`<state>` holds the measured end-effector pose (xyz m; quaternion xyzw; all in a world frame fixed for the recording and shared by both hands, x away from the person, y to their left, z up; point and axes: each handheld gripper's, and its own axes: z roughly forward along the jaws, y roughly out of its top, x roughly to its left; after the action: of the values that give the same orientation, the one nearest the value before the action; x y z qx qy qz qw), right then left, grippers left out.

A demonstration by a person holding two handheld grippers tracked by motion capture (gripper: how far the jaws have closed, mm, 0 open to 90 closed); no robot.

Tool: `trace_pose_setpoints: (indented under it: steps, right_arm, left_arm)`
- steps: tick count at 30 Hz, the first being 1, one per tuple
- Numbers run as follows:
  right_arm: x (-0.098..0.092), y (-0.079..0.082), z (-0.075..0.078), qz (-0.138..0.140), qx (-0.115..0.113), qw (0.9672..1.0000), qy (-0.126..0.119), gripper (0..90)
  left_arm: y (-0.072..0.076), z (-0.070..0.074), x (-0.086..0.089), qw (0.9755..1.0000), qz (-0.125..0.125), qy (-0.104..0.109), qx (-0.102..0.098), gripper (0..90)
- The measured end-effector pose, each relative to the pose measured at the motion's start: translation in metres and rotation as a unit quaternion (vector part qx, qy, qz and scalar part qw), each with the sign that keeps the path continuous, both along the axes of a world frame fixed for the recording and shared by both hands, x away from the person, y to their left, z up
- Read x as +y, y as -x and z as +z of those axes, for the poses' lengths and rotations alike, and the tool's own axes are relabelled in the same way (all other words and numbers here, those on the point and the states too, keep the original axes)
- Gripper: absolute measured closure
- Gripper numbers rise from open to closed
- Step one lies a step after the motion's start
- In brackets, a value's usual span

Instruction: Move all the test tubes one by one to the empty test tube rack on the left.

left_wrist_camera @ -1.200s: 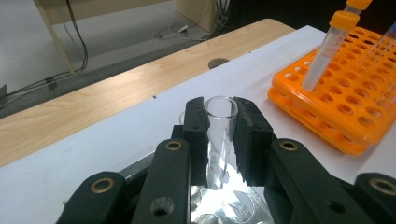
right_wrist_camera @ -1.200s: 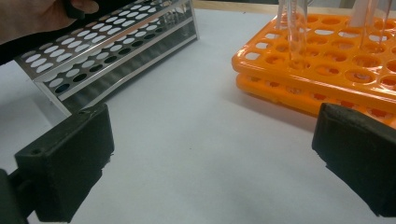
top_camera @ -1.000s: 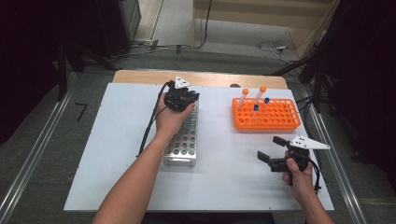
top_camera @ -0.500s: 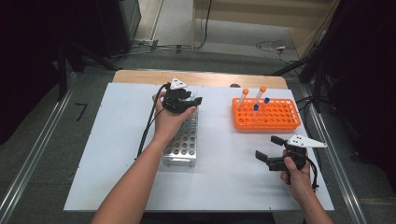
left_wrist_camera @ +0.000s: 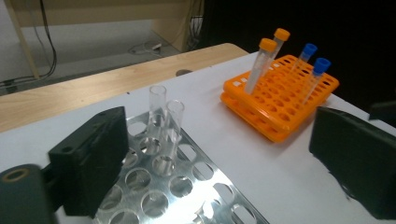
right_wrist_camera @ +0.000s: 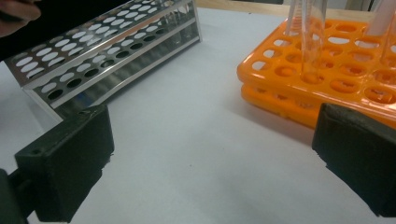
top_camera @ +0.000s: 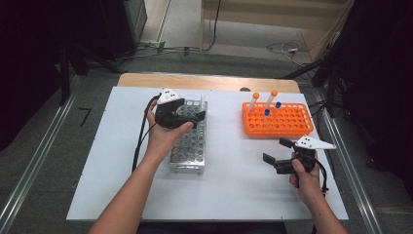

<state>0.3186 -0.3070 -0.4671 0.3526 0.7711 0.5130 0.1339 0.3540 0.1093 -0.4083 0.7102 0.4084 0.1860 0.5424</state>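
Note:
My left gripper hovers over the far part of a silver metal tube rack. Its jaws have just been opening and now stand wide apart with nothing between them. Two clear uncapped tubes stand upright in the rack's far holes, just ahead of the left jaw. An orange rack at the right holds two orange-capped tubes and two blue-capped tubes. My right gripper is held low in front of the orange rack, open and empty.
A white table top carries both racks, with bare surface between them and along the near edge. A wooden board borders the far side. Cables trail from both grippers. Floor rails run along both sides.
The left gripper has pulled back from the far end of the metal rack toward the person and opened its jaws. The right gripper has stayed in place.

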Motion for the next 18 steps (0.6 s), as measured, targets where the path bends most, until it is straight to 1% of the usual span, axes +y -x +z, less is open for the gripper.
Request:
trace_pose_setpoints:
  steps: [1,3,4,5,6,11,13,16,17,18]
  right_arm:
    - [0.0,-0.001,0.001,0.0,-0.002,1.0,0.0,0.0]
    - [0.001,-0.004,0.002,-0.003,-0.003,1.0,-0.002,0.0]
    - [0.001,-0.006,0.003,-0.005,-0.002,1.0,-0.004,0.0]
    - [0.002,-0.008,0.003,-0.006,-0.004,1.0,-0.004,0.0]
    - [0.002,-0.009,0.003,-0.008,-0.002,0.9999,-0.006,0.0]
    - [0.003,-0.019,0.005,-0.019,0.003,0.9997,-0.016,0.0]
    - [0.004,-0.023,0.007,-0.025,0.002,0.9996,-0.014,0.0]
    - [0.006,-0.03,0.008,-0.031,-0.003,0.9995,-0.01,0.0]
    - [0.007,-0.032,0.008,-0.036,-0.005,0.9993,-0.009,0.0]
    - [0.007,-0.035,0.008,-0.038,-0.006,0.9992,-0.012,0.7]
  left_arm:
    - [0.004,-0.001,0.002,1.0,-0.001,0.003,-0.001,1.9]
    - [0.013,-0.004,0.004,1.0,-0.002,0.001,-0.003,0.6]
    - [0.017,-0.005,0.005,1.0,-0.005,0.005,-0.001,0.0]
    - [0.021,-0.006,0.006,1.0,-0.006,0.005,-0.002,0.0]
    - [0.025,-0.008,0.007,1.0,-0.005,0.002,-0.003,0.0]
    - [0.043,-0.015,0.014,0.9999,-0.008,0.009,-0.002,0.0]
    - [0.05,-0.016,0.015,0.9999,-0.007,0.008,-0.007,0.0]
    - [0.059,-0.02,0.019,0.9998,-0.007,0.017,-0.009,0.0]
    - [0.063,-0.021,0.02,0.9996,-0.006,0.026,-0.008,0.0]
    - [0.065,-0.024,0.02,0.9996,-0.007,0.026,-0.004,0.0]
